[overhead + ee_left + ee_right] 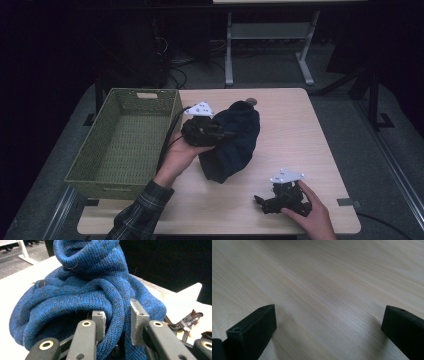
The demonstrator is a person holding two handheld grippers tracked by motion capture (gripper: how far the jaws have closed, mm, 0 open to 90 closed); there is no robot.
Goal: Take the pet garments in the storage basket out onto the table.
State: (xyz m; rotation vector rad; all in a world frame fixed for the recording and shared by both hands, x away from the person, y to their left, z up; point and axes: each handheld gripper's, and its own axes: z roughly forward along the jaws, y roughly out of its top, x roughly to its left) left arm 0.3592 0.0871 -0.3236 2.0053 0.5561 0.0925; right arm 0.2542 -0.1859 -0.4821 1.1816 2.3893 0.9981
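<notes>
A dark blue knitted garment [237, 145] lies bunched in the middle of the wooden table [292, 130]. My left gripper [223, 134] reaches into it from the left and is shut on a thick fold of it. In the left gripper view the blue knit [75, 290] bulges above the jaws, and the grey pads [138, 322] of the left gripper [118, 323] press a rolled fold between them. My right gripper [260, 202] rests on the table near the front right, jaws pointing left. Seen in its own view, the right gripper [329, 327] stands wide open over bare wood.
A green woven basket [142, 93] stands at the table's left side, right beside my left hand and its trailing cable. A small round disc [251, 101] sits at the far table edge. Desk legs and cables stand on the floor beyond.
</notes>
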